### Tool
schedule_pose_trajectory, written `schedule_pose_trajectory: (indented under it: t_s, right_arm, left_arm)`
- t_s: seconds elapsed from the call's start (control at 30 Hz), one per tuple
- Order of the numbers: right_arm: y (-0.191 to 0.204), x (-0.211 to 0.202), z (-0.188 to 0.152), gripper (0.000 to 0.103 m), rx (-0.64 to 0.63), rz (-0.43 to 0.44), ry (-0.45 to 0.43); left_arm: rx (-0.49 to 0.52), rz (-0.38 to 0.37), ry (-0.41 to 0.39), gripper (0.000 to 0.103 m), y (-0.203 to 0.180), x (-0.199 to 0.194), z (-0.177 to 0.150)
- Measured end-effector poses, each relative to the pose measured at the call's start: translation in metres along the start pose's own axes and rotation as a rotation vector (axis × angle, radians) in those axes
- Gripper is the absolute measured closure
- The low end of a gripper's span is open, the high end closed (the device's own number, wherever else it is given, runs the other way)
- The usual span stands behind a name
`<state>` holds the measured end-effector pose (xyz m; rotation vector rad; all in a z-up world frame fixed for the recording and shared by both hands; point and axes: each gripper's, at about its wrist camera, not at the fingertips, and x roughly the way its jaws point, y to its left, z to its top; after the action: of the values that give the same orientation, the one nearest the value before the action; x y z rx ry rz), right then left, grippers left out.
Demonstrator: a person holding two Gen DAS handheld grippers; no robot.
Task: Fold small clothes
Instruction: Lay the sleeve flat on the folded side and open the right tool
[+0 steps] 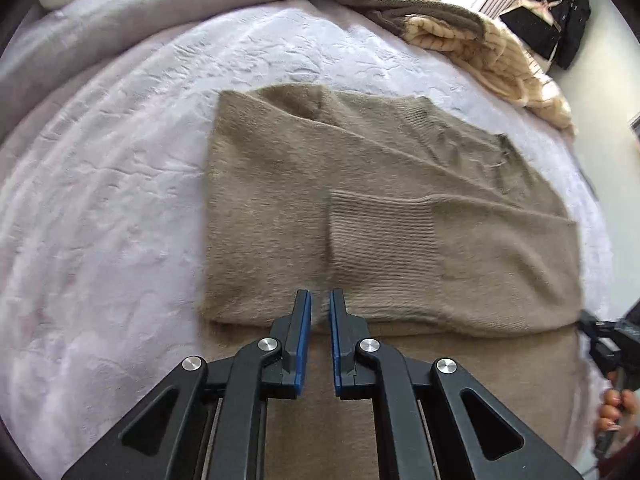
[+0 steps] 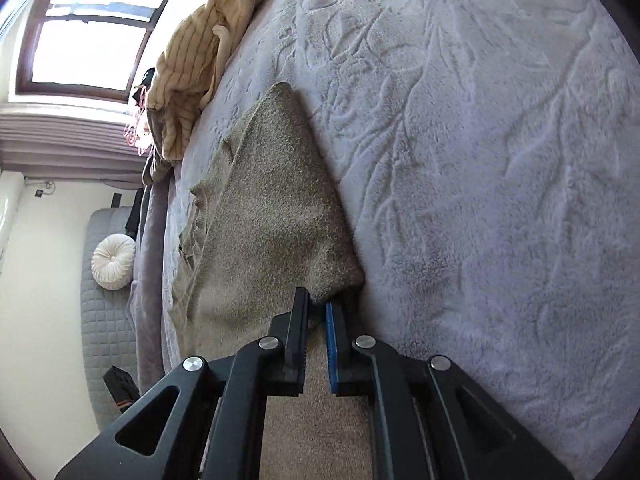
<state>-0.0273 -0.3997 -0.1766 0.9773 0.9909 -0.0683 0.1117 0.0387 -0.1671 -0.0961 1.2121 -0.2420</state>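
A fuzzy tan sweater (image 1: pixel 360 208) lies on the lilac bed cover, its sleeves folded across the body and a ribbed cuff (image 1: pixel 384 236) on top. Its lower part is doubled over toward me. My left gripper (image 1: pixel 320 304) is closed on the folded near edge of the sweater, cloth showing between the blue pads. My right gripper (image 2: pixel 318 306) is closed on the sweater's (image 2: pixel 272 216) corner at the bed cover side. The right gripper also shows at the right edge of the left wrist view (image 1: pixel 600 340).
The embossed lilac bed cover (image 1: pixel 120 160) spreads around the sweater. A heap of cream striped and olive clothes (image 1: pixel 460 36) lies at the far side of the bed. A round white cushion (image 2: pixel 114 262) rests by the headboard. A window (image 2: pixel 88 40) is beyond.
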Motion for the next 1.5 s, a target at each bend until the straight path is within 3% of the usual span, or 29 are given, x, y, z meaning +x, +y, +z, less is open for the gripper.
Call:
schedule_pose_trajectory:
  t_s: [0.1, 0.17, 0.2, 0.23, 0.37, 0.4, 0.43, 0.47, 0.5, 0.57, 0.67, 0.7, 0.73, 0.93, 1.1, 1.33, 1.4, 1.5]
  right_arm:
    - [0.007, -0.015, -0.003, 0.086, -0.052, -0.028, 0.001]
    - [0.009, -0.027, -0.003, 0.072, -0.078, -0.036, -0.022]
    - [0.009, -0.033, -0.001, 0.059, -0.083, -0.034, -0.041]
    - [0.008, -0.037, 0.001, 0.055, -0.085, -0.028, -0.062]
    - [-0.002, -0.034, 0.014, 0.055, -0.049, -0.012, -0.078]
    - [-0.004, -0.029, 0.016, 0.055, -0.048, -0.012, -0.065]
    - [-0.005, -0.022, 0.017, 0.055, -0.051, -0.01, -0.051]
    - [-0.005, -0.016, 0.018, 0.055, -0.055, -0.007, -0.036]
    - [-0.006, -0.01, 0.019, 0.055, -0.057, -0.003, -0.023]
    - [-0.005, -0.001, 0.021, 0.055, -0.061, 0.014, -0.005]
    - [-0.004, 0.012, 0.024, 0.059, -0.054, 0.016, 0.026]
    - [-0.003, 0.015, 0.025, 0.082, -0.053, -0.006, 0.039]
    - [0.0, 0.017, 0.025, 0.086, -0.062, -0.028, 0.051]
    - [0.035, -0.003, 0.02, 0.087, -0.284, -0.134, -0.002]
    - [0.013, 0.016, 0.019, 0.087, -0.281, -0.209, 0.023]
    - [0.021, 0.014, 0.013, 0.087, -0.322, -0.274, 0.008]
    - [0.023, 0.014, 0.012, 0.086, -0.321, -0.284, 0.008]
    - [0.025, 0.013, 0.011, 0.086, -0.325, -0.296, 0.002]
  left_arm:
    - [0.014, 0.033, 0.012, 0.094, -0.001, 0.0, -0.003]
    - [0.017, 0.051, 0.028, 0.094, -0.001, 0.001, -0.004]
    - [0.026, 0.057, 0.024, 0.094, -0.002, 0.002, -0.005]
    - [0.036, 0.063, 0.016, 0.094, -0.003, 0.002, -0.006]
    - [0.057, 0.081, 0.009, 0.093, -0.008, 0.003, -0.008]
    - [0.054, 0.08, 0.012, 0.088, -0.007, 0.003, -0.008]
    - [0.047, 0.081, 0.016, 0.075, -0.007, 0.003, -0.008]
    - [0.038, 0.096, 0.021, 0.034, -0.006, 0.003, -0.007]
    - [0.027, 0.12, 0.016, 0.001, -0.004, 0.002, -0.008]
    - [0.015, 0.129, -0.017, 0.0, 0.0, -0.004, -0.01]
    - [-0.007, 0.119, 0.015, 0.0, 0.005, -0.001, -0.012]
    - [-0.013, 0.115, 0.022, 0.0, 0.006, -0.001, -0.013]
    - [-0.019, 0.114, 0.026, 0.0, 0.007, -0.001, -0.014]
    - [-0.031, 0.092, 0.018, 0.0, 0.012, -0.002, -0.011]
    - [-0.04, 0.079, 0.016, 0.0, 0.012, -0.01, -0.008]
    - [0.024, 0.027, -0.032, 0.0, -0.014, -0.013, 0.014]
    - [0.039, 0.038, -0.029, 0.0, -0.023, -0.002, 0.021]
    - [0.048, 0.113, 0.02, 0.0, -0.025, 0.023, 0.021]
